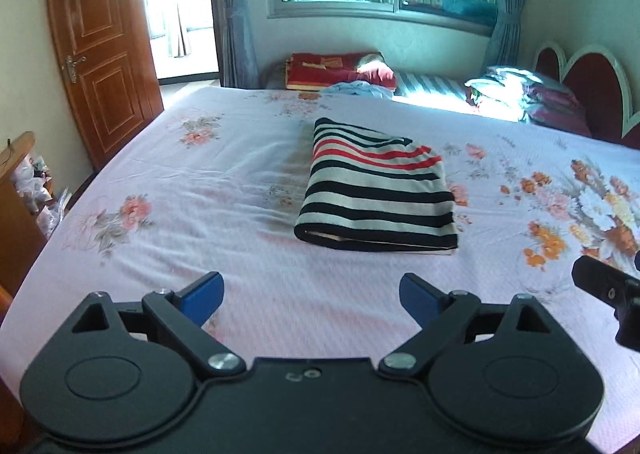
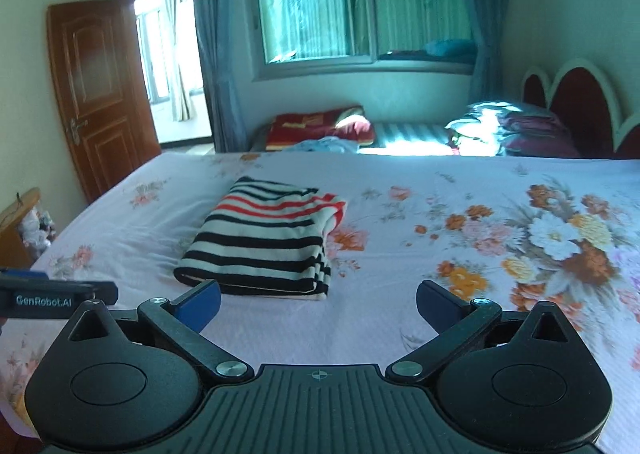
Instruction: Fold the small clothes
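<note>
A striped garment (image 1: pixel 376 190), black, white and red, lies folded into a thick rectangle on the floral bed sheet (image 1: pixel 200 190). It also shows in the right wrist view (image 2: pixel 264 242). My left gripper (image 1: pixel 310 300) is open and empty, held above the sheet in front of the garment's near edge. My right gripper (image 2: pixel 318 306) is open and empty, just in front of and to the right of the garment. The right gripper's body shows at the right edge of the left wrist view (image 1: pixel 612 294); the left gripper's body shows at the left edge of the right wrist view (image 2: pixel 56 296).
A second bed behind holds a red blanket (image 1: pixel 340 70), a light blue cloth (image 1: pixel 356 88) and bundled bedding (image 1: pixel 516 94). A brown door (image 1: pixel 100 54) stands open at left. A wooden cabinet (image 1: pixel 16 190) stands at the bed's left side. A red headboard (image 1: pixel 588 86) is at right.
</note>
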Available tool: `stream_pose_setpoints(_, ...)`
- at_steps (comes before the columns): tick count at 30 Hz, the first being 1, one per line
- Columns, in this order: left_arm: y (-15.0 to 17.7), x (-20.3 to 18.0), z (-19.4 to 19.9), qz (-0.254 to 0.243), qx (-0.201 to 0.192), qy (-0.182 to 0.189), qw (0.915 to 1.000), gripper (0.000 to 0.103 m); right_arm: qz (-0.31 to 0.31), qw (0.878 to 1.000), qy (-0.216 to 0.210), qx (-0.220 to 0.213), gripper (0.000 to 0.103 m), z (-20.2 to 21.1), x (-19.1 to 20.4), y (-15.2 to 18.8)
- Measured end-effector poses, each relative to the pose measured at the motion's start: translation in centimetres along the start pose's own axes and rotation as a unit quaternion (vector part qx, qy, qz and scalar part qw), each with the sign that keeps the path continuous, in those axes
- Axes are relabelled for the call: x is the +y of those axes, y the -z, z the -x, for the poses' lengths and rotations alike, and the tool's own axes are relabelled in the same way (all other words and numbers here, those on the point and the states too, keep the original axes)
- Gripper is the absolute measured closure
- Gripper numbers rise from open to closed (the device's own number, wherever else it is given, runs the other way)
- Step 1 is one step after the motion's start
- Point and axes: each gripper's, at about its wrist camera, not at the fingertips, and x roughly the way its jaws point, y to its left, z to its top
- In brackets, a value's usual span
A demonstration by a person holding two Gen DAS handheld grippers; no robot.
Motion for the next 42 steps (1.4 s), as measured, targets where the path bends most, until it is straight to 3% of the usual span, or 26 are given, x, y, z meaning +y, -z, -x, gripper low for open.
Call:
stream_pose_setpoints(7,2.0,-0.6,6.3,0.010,-0.031,-0.004,0.9995,0.006,0.002,0.999,-0.007,-0.038,0.000,6.4,0.0,0.1)
stream_pose_setpoints(14,2.7,-0.7,9.4,0.021,-0.049,0.000,0.9986,0.005,0.005,0.998,-0.013,-0.060,0.000,9.0,0.0,0.5)
stream_pose_setpoints(42,3.5,0.3,11.7,0.026,-0.070,-0.011,0.9972,0.003,0.008,0.998,0.000,-0.068,0.000,10.6,-0.3,1.3)
